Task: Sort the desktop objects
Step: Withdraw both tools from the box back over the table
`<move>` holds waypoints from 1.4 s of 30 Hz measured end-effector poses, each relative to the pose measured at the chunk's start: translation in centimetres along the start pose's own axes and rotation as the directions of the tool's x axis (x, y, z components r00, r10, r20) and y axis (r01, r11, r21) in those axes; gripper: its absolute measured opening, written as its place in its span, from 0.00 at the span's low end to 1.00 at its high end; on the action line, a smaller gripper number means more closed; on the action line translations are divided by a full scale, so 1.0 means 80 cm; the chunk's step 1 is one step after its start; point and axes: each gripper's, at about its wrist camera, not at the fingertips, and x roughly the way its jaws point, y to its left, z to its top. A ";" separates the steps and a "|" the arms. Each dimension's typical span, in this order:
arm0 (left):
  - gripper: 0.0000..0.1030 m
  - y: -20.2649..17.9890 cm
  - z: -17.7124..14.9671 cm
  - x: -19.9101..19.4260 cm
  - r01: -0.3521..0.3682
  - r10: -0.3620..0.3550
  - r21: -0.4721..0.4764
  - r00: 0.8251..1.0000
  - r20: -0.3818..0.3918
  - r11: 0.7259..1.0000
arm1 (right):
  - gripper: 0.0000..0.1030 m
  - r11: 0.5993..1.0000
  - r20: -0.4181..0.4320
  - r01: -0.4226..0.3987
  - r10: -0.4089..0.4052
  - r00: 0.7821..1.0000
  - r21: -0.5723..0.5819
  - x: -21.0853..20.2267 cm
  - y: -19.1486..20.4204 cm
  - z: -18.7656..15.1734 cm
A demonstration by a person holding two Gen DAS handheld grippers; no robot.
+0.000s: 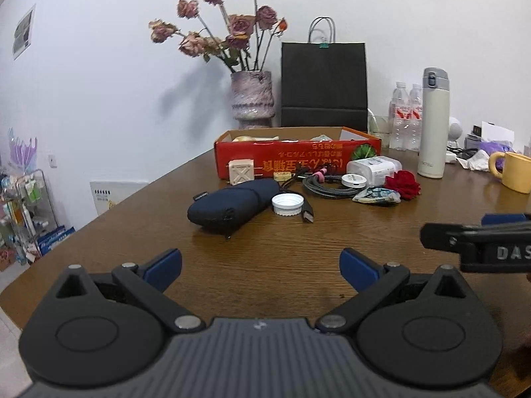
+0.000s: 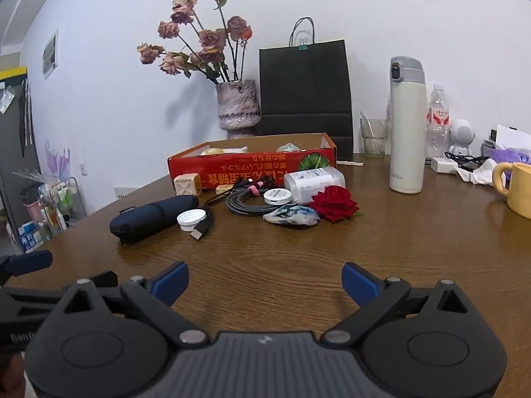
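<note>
The left gripper is showing 2 blue pads on black linkage arms with silver pivot screws. Behind them, a ribbed grey housing is sitting between 2 round black discs. The right gripper is looking identical, its side bearing white letters "DAS".

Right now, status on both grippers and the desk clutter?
Left gripper open, empty. Right gripper open, empty. Clutter unsorted in front of red box: navy pouch, white cap, cables, rose. Approach unobstructed.
</note>
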 end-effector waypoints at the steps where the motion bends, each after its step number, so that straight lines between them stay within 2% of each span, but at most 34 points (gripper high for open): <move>1: 1.00 0.002 0.000 0.001 -0.002 0.002 -0.006 1.000 -0.007 1.000 | 0.96 1.000 0.004 -0.012 0.012 1.000 0.009 -0.001 -0.002 -0.001; 6: 1.00 0.008 -0.001 0.004 -0.008 0.008 -0.022 1.000 -0.021 1.000 | 0.96 1.000 0.056 -0.015 0.015 0.998 -0.002 -0.021 -0.005 -0.012; 11: 1.00 0.009 -0.005 0.004 -0.011 0.011 -0.021 1.000 -0.027 1.000 | 0.98 1.000 0.050 -0.022 0.021 0.999 0.012 -0.022 -0.007 -0.012; 17: 1.00 0.007 -0.012 0.008 -0.010 0.011 0.008 0.999 -0.045 1.000 | 0.98 0.996 0.056 -0.090 0.091 0.994 -0.019 -0.028 0.000 -0.020; 19: 1.00 0.009 -0.012 0.010 -0.009 0.009 -0.003 0.999 -0.049 1.000 | 0.98 0.997 0.055 -0.059 0.061 0.997 -0.043 -0.026 0.008 -0.021; 22: 1.00 0.009 -0.012 0.011 -0.007 0.007 -0.004 0.999 -0.050 1.000 | 0.98 0.996 0.053 -0.062 0.065 0.996 -0.070 -0.026 0.014 -0.023; 28: 1.00 0.007 -0.010 0.022 -0.023 0.025 0.031 0.998 -0.065 0.999 | 0.98 0.998 0.054 -0.046 0.047 0.997 -0.033 -0.026 0.008 -0.020; 30: 1.00 0.009 0.000 0.031 -0.027 0.030 0.039 0.996 -0.083 0.999 | 0.99 0.999 0.037 -0.037 0.038 0.999 -0.034 -0.020 0.007 -0.015; 35: 1.00 0.017 0.045 0.059 -0.025 0.030 0.063 0.997 -0.073 0.998 | 0.98 0.999 -0.011 -0.005 0.005 1.000 -0.040 0.008 0.002 0.018; 37: 1.00 0.021 0.061 0.076 -0.012 0.018 0.075 0.997 -0.075 0.997 | 0.98 0.998 -0.019 -0.015 0.014 1.000 -0.059 0.023 0.004 0.035; 42: 1.00 0.034 0.079 0.123 -0.028 0.039 0.103 0.994 -0.102 0.994 | 0.95 0.990 -0.043 -0.049 0.043 0.998 -0.135 0.072 0.023 0.073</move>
